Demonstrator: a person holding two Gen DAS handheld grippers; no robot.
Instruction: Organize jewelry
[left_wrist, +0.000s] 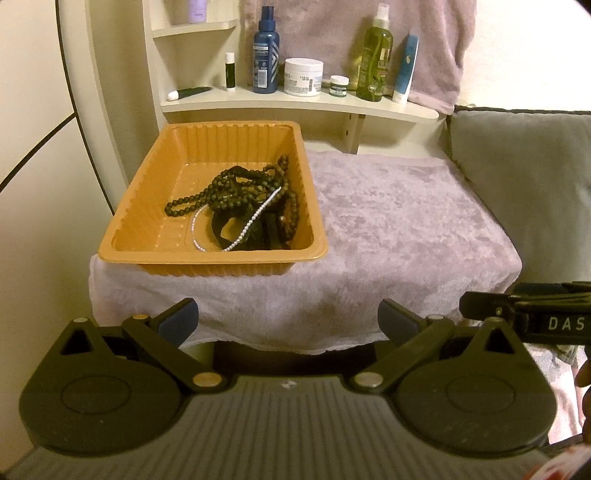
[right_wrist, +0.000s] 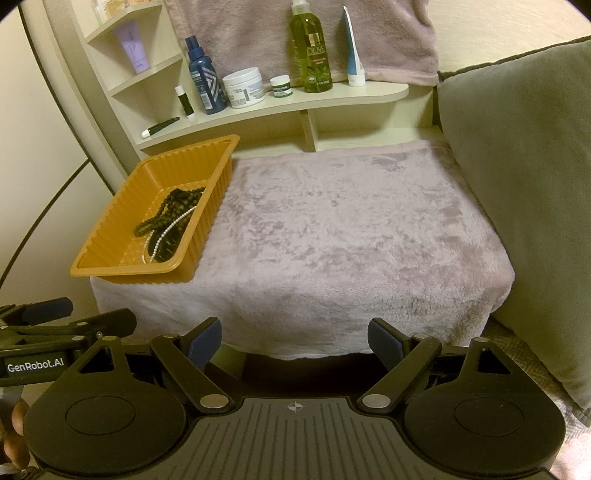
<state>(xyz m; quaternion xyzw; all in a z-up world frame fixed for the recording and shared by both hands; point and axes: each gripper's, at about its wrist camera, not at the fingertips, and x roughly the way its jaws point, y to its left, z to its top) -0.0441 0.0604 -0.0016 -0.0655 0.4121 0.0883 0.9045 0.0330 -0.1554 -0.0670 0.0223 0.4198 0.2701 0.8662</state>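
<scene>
A tray (left_wrist: 129, 236) sits on the left part of a towel-covered bench (left_wrist: 388, 221), with bead strands (left_wrist: 236, 188) heaped in its right half. Behind stands a shelf (left_wrist: 295, 105) bearing bottles and jars; a cushion (left_wrist: 524, 177) lies right.

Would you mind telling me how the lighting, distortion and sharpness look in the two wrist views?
Left wrist view: warm, yellowish light, fisheye bending at the edges, dark corners; the orange tray and beads are sharp. Right wrist view: same warm cast, the shelf curves, the towel shows soft sheen without harsh glare.
</scene>
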